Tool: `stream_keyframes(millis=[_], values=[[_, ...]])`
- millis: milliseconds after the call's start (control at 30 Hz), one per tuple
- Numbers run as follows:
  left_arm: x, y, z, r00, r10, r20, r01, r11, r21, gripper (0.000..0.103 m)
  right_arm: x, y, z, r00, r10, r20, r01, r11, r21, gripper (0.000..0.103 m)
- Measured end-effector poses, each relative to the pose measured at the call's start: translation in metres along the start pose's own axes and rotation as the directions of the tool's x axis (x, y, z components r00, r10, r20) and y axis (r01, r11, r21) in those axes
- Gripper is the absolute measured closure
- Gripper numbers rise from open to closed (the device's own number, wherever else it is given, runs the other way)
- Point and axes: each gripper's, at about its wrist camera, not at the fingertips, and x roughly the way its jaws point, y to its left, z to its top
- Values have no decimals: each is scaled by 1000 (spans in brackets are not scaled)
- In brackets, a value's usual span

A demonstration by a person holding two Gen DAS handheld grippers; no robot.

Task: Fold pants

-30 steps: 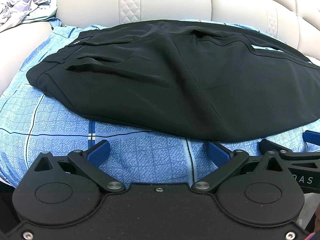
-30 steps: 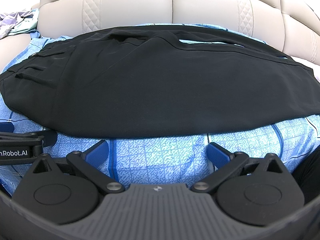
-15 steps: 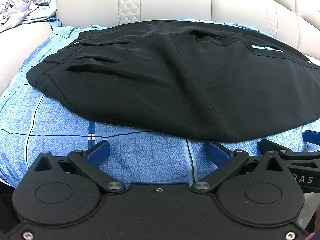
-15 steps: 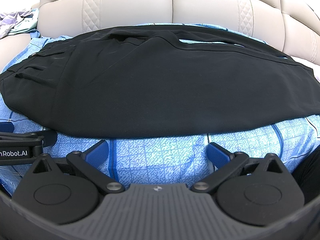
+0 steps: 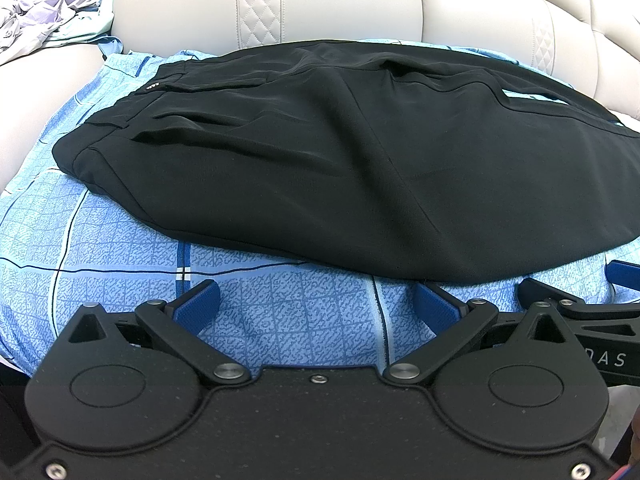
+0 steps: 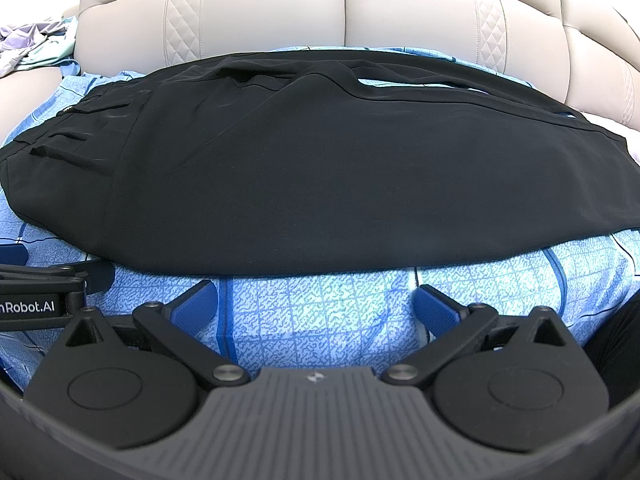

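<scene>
Black pants [image 5: 340, 160] lie folded lengthwise, one leg over the other, on a blue patterned sheet [image 5: 120, 248], waistband at the left. They also fill the right wrist view [image 6: 320, 168]. My left gripper [image 5: 316, 306] is open and empty, just short of the pants' near edge. My right gripper [image 6: 316, 306] is open and empty too, just short of the same edge further right. Each gripper shows at the side of the other's view: the right one in the left wrist view [image 5: 580, 300], the left one in the right wrist view [image 6: 48, 276].
A beige quilted sofa back [image 6: 344, 4] rises behind the sheet. A heap of crumpled light clothes [image 5: 44, 28] lies at the far left on the sofa. The sheet [image 6: 320, 312] covers the seat under both grippers.
</scene>
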Motion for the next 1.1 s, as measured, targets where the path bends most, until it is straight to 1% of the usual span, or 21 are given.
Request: stream_keyframes(millis=[1000, 1100], values=[[-1, 0, -1, 1000, 1, 2, -1, 1000, 0, 0, -2, -1, 2, 1000, 0, -3, 0, 1000, 0, 0], [-1, -3, 1, 1000, 9, -10, -9, 1000, 6, 0, 1, -2, 3, 1000, 5, -25, -5, 1000, -2, 0]])
